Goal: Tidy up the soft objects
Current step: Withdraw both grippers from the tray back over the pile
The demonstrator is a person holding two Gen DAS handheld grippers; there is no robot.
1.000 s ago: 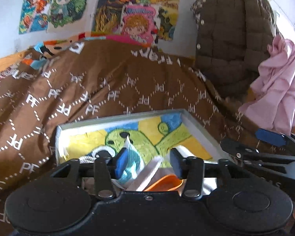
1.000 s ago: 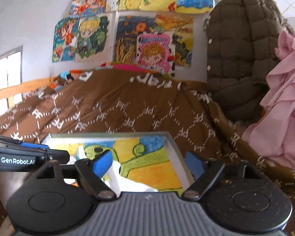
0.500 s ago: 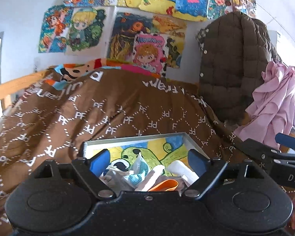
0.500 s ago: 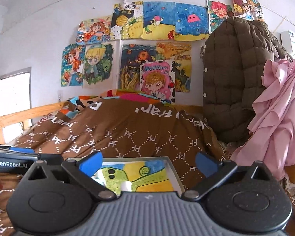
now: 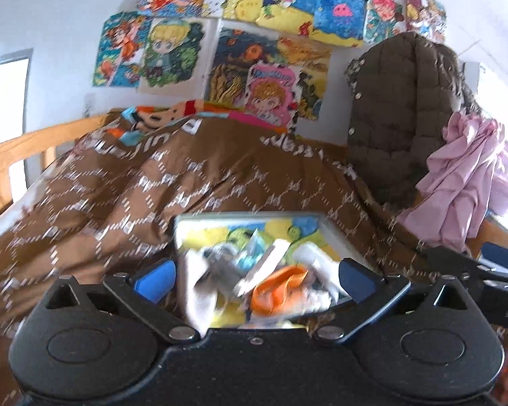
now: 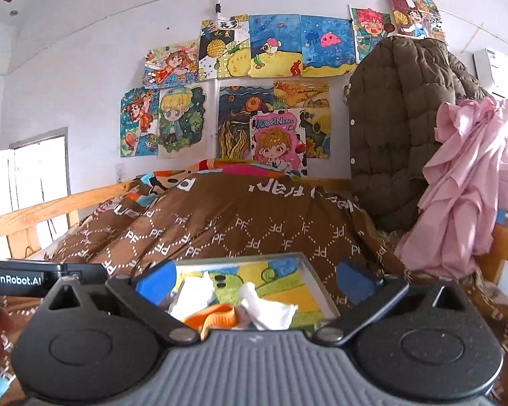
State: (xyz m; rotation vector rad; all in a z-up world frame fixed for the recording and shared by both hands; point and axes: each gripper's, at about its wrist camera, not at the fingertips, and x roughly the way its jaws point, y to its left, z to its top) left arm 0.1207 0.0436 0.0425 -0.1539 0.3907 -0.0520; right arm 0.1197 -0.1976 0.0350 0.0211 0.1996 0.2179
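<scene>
A shallow box (image 5: 335,233) with a yellow and green cartoon lining lies on the brown bed cover; it also shows in the right wrist view (image 6: 316,279). It holds a heap of soft items: an orange piece (image 5: 276,289), white cloths (image 5: 313,260) and a grey-white piece (image 5: 220,264). In the right wrist view the orange piece (image 6: 216,316) and white cloths (image 6: 267,309) lie in it. My left gripper (image 5: 255,275) is open and empty just above the heap. My right gripper (image 6: 254,279) is open and empty over the box.
A brown quilt (image 6: 237,226) with white letters covers the bed. A dark padded jacket (image 6: 399,142) and a pink garment (image 6: 464,182) hang at the right. A wooden bed rail (image 6: 50,209) runs along the left. Drawings (image 6: 271,47) cover the wall.
My left gripper opened from half shut near the blue-white cloth and pulled back and up. My right gripper opened wider and rose. The soft items stay in the box.
</scene>
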